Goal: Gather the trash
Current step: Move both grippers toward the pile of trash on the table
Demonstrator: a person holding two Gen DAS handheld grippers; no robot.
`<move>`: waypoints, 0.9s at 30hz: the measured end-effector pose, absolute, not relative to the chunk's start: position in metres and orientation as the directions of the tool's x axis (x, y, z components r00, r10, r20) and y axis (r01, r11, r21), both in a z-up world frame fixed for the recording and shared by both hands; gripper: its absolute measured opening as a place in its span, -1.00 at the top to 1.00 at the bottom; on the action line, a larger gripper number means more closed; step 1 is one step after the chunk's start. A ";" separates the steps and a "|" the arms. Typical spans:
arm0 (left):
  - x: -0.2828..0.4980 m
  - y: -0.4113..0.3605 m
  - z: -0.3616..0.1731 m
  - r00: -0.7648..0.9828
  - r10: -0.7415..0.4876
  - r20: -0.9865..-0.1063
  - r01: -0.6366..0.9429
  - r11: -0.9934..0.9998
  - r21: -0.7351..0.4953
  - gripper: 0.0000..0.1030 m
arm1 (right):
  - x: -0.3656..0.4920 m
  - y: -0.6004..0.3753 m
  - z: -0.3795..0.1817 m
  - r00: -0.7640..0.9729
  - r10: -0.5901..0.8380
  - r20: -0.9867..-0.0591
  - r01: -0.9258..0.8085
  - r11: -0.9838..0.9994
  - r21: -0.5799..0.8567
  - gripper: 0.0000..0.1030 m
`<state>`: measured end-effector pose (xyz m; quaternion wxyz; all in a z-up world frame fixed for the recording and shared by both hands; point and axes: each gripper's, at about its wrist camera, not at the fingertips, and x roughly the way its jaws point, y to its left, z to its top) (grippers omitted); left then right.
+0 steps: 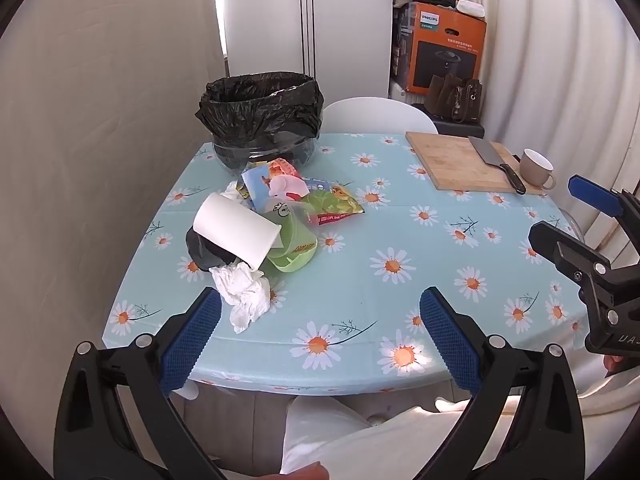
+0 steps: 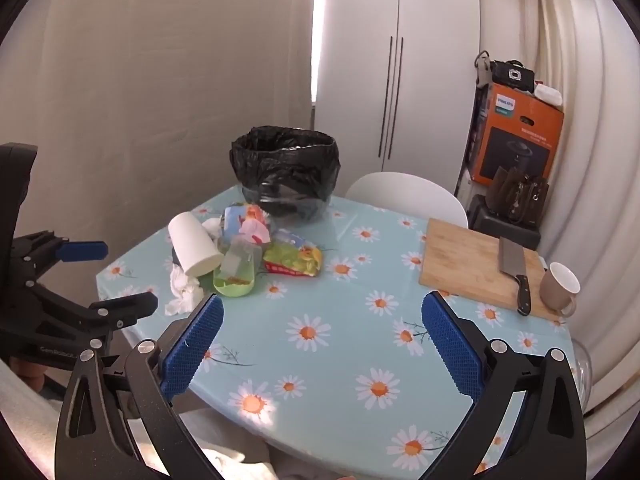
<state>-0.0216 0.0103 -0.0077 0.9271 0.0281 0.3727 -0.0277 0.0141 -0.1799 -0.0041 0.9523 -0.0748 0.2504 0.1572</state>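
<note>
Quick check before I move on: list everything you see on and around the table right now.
bin: 1, clear with black liner, far left of table
paper cup: 1, white, on its side in the trash pile
crumpled tissue: 1, white, near edge of pile
green cup: 1, translucent, on its side beside the paper cup
snack wrappers: several, colourful, between cup and bin
cutting board: 1, wooden, far right
cleaver: 1, steel with black handle, on the board
mug: 1, beige, right of the board
table: 1, blue daisy cloth
chair: 1, white, behind table
Philips box: 1, orange, back corner
left hand-held gripper: open, empty
right hand-held gripper: open, empty
</note>
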 end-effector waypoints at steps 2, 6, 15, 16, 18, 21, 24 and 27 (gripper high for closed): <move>-0.021 0.011 -0.007 0.722 -0.035 -0.691 0.076 0.997 0.028 -0.89 | 0.014 -0.179 -0.004 0.822 0.266 -0.503 -0.341 0.938 -0.063 -0.85; -0.021 0.010 -0.008 0.721 -0.038 -0.691 0.079 0.997 0.027 -0.89 | 0.013 -0.179 -0.004 0.817 0.274 -0.508 -0.349 0.935 -0.056 -0.85; -0.021 0.015 -0.010 0.707 -0.007 -0.707 0.043 0.999 0.033 -0.89 | 0.019 -0.177 -0.010 0.810 0.273 -0.519 -0.350 0.935 -0.056 -0.85; -0.021 0.015 -0.010 0.704 0.002 -0.710 0.037 0.999 0.040 -0.89 | 0.019 -0.177 -0.009 0.808 0.274 -0.522 -0.352 0.934 -0.055 -0.85; -0.020 0.017 -0.011 0.704 0.016 -0.710 0.023 0.999 0.046 -0.89 | 0.020 -0.176 -0.009 0.802 0.279 -0.527 -0.358 0.932 -0.050 -0.85; -0.018 0.021 -0.010 0.704 0.032 -0.709 0.006 0.999 0.052 -0.89 | 0.024 -0.173 -0.010 0.801 0.264 -0.537 -0.355 0.932 -0.070 -0.85; -0.016 0.025 -0.008 0.706 0.046 -0.706 -0.007 0.998 0.059 -0.89 | 0.030 -0.172 -0.013 0.780 0.284 -0.557 -0.375 0.926 -0.053 -0.85; -0.013 0.026 -0.006 0.705 0.063 -0.707 -0.010 0.997 0.079 -0.89 | 0.040 -0.179 -0.013 0.756 0.344 -0.557 -0.395 0.918 0.031 -0.84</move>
